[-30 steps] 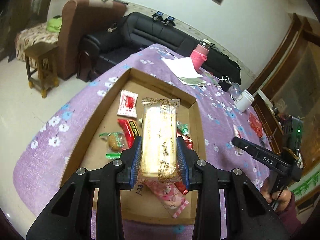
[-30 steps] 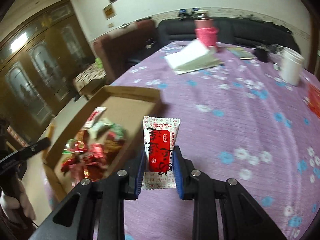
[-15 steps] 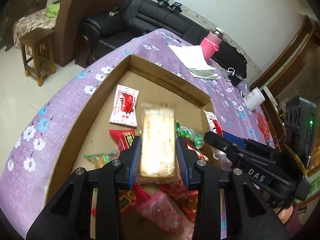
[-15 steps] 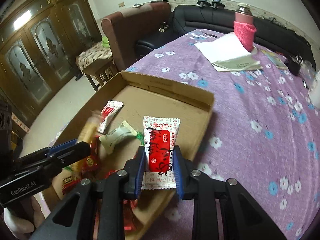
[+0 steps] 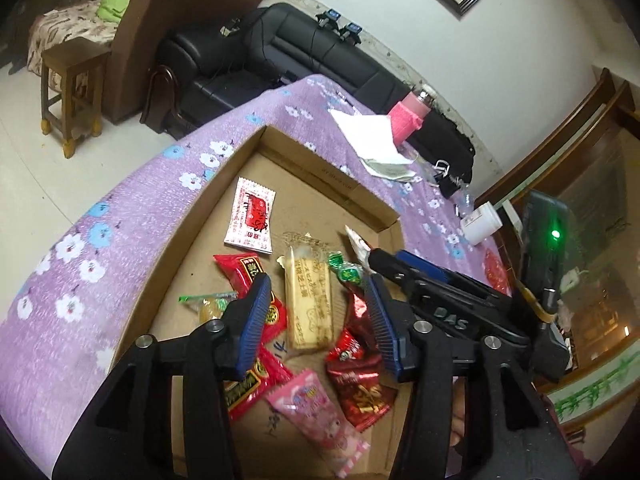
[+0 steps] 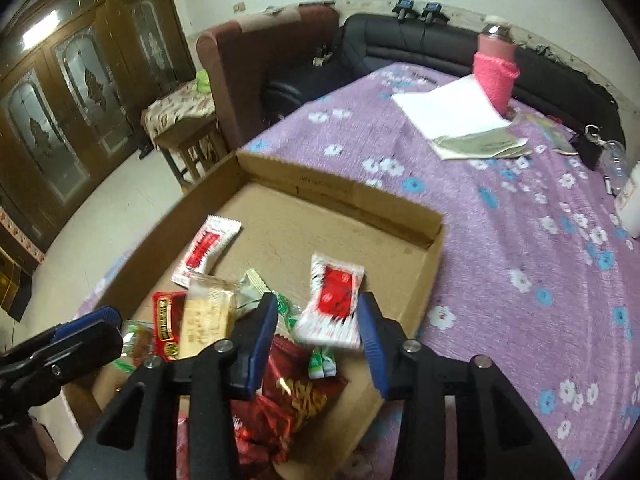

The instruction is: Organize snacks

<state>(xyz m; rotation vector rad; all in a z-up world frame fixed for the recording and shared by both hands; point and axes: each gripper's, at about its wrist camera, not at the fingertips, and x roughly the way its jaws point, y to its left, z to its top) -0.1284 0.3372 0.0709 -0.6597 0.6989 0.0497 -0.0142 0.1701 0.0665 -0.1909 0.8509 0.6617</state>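
Observation:
A shallow cardboard box (image 5: 308, 158) (image 6: 340, 190) on the purple flowered tablecloth holds several snack packets. My left gripper (image 5: 316, 316) is open above the box; the yellow cake bar (image 5: 309, 304) (image 6: 206, 316) lies loose in the box between its fingers. My right gripper (image 6: 318, 338) is open; the white and red sachet (image 6: 332, 300) sits blurred between its pads, loose over the box. Another white and red sachet (image 5: 251, 216) (image 6: 206, 248) lies at the box's far left. The right gripper's fingers (image 5: 424, 280) show in the left wrist view.
White papers (image 6: 452, 112) and a pink-sleeved bottle (image 6: 494, 70) lie at the table's far side. A white cup (image 5: 480, 222) stands to the right. A black sofa (image 5: 304, 52), brown armchair and wooden stool (image 5: 66, 80) stand beyond the table.
Both grippers moved over the box and opened. The cake bar dropped from the left gripper into the box. The right gripper let go of the sachet.

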